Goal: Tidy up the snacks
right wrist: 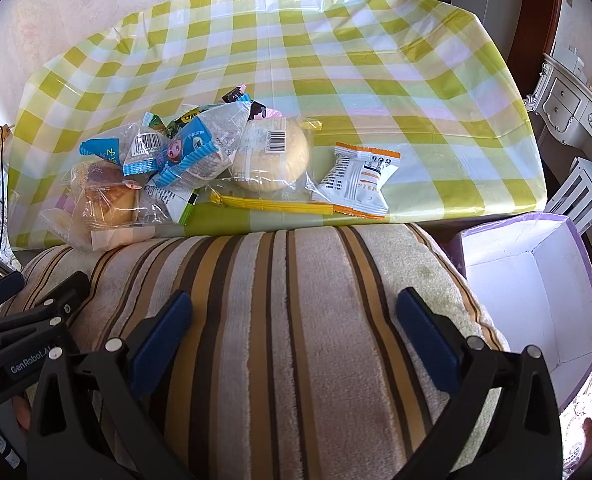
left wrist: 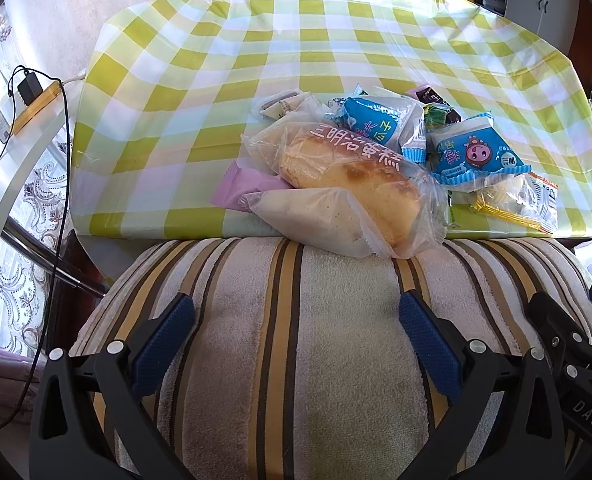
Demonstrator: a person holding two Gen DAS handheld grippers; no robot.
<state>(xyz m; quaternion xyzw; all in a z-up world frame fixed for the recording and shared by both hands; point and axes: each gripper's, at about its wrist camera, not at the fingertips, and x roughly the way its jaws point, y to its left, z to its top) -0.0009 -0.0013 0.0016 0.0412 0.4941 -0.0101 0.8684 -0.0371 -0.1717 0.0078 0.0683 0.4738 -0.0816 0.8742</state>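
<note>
2 grippers (left wrist: 296,320) (right wrist: 293,320) gaping, snack pile (right wrist: 183,160) on checked tablecloth (right wrist: 336,60)

Your left gripper (left wrist: 296,322) points steeply downward with its jaws spread as wide as they go, and nothing sits between its blue pads (left wrist: 163,344). Your right gripper (right wrist: 293,320) takes the same steep downward tilt, jaws fully apart, with an empty gap between them. The two grippers sit side by side, each showing at the edge of the other's view.
</note>
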